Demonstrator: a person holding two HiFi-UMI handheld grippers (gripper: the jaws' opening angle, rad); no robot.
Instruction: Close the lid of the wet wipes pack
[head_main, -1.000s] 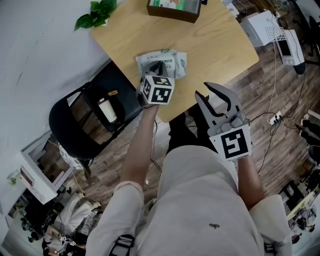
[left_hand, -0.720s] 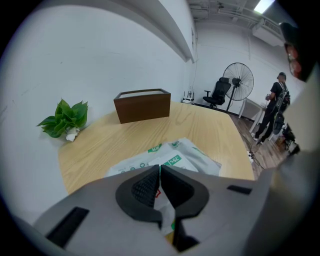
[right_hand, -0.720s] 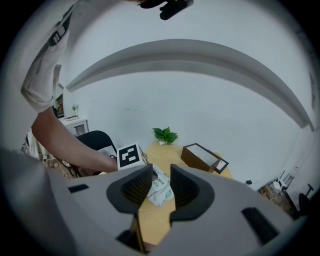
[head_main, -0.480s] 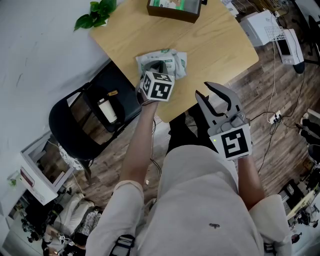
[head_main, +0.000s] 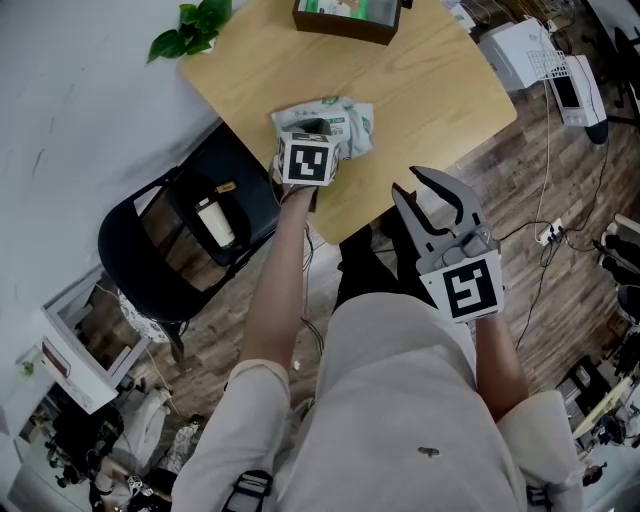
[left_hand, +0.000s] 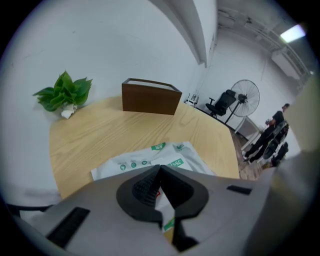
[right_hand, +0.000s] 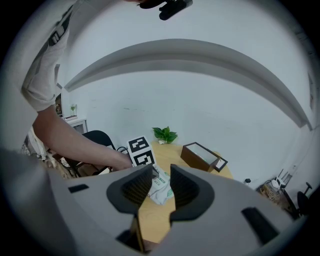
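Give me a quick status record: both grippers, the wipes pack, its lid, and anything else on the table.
pack: soft white wet wipes pack with green print, flat on the light wooden table
left gripper: jaws together, nothing between them, pointing down at the pack; contact unclear
right gripper: jaws apart, empty, short of the table's near edge
lid: under the left gripper; closed or not cannot be told
other items: dark brown box and green leafy sprig at the far side, apart from the pack
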